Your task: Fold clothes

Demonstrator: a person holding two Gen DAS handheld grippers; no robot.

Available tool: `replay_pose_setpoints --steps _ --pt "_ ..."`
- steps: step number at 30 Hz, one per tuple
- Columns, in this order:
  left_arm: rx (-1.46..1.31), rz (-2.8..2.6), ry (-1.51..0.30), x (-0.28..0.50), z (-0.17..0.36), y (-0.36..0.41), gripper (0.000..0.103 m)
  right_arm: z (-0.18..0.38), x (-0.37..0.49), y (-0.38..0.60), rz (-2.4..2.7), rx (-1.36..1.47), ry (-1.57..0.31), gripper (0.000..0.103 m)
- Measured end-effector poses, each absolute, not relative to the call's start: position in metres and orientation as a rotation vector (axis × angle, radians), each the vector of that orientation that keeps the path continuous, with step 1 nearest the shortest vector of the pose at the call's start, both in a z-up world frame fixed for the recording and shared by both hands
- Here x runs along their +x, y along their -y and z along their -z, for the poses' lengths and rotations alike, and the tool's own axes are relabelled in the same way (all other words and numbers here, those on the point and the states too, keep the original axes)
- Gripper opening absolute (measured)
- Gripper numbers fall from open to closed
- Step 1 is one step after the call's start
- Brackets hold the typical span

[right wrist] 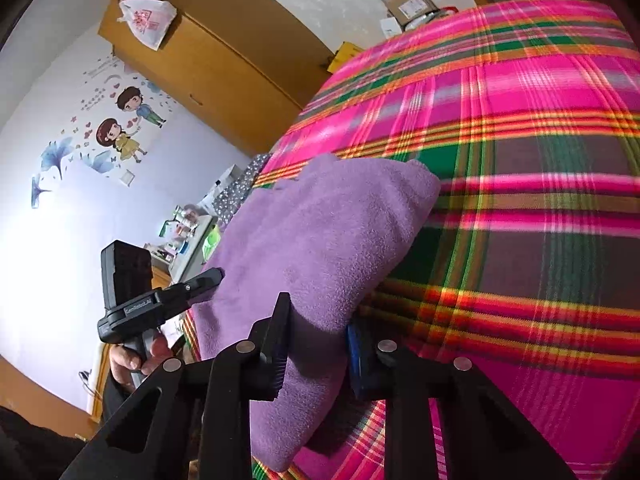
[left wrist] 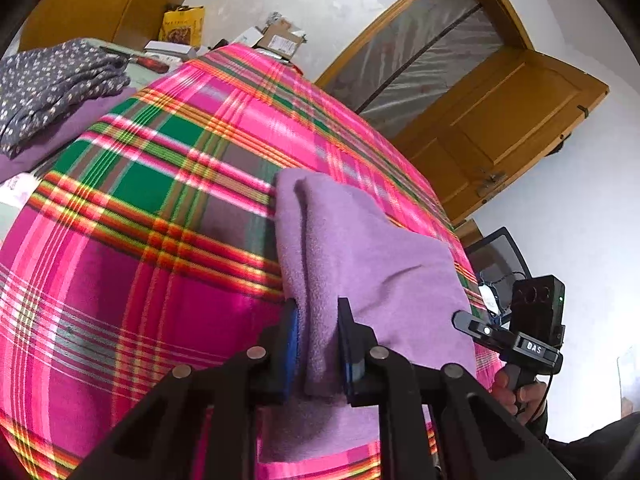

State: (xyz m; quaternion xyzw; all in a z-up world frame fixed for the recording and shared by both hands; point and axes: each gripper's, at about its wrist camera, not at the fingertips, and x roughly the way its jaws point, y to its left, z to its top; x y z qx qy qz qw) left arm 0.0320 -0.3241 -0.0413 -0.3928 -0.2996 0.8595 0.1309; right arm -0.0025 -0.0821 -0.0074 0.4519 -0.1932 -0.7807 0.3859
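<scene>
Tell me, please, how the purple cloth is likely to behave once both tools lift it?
The purple cloth would probably sag between the left tool and the right tool: it already bunches in soft folds. It looks fleecy, so likely light and not slippery. Its doubled layers might slide open if lifted unevenly.

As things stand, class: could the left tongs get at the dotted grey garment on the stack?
Probably not yet. The left tongs are shut on the purple cloth; the dotted grey garment lies far across the plaid sheet, though nothing blocks the way.
</scene>
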Motion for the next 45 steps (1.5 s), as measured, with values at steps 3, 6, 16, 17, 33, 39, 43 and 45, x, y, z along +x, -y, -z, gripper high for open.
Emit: replay_pose_setpoints --steps 3,6,16,17,33,39,43,45 --pt "-1.130 -2.492 0.839 0.032 0.037 0.315 0.018 0.002 -0.004 0.075 2.008 1.127 0.492 0.024" --pt "-1.113 -2.477 0.822 0.029 0.033 0.304 0.018 -0.004 -0.006 0.064 2.031 1.108 0.495 0.024" --pt "-1.060 -2.410 0.708 -0.004 0.012 0.253 0.018 -0.018 -0.010 0.011 2.125 1.056 0.478 0.024" --pt "-1.052 -2.402 0.690 -0.009 0.009 0.246 0.018 -0.020 -0.011 0.005 2.136 1.049 0.475 0.024" --pt "-1.035 -2.251 0.509 -0.102 -0.008 0.123 0.017 -0.043 -0.053 -0.117 2.327 1.004 0.404 0.024" --pt "-1.029 -2.206 0.456 -0.139 -0.009 0.066 0.017 -0.044 -0.079 -0.169 2.397 1.008 0.386 0.024" --pt "-1.020 -2.181 0.433 -0.162 -0.009 0.036 0.017 -0.043 -0.099 -0.202 2.432 1.019 0.382 0.024" --pt "-1.013 -2.177 0.420 -0.173 -0.010 0.022 0.017 -0.041 -0.108 -0.218 2.446 1.022 0.392 0.024"
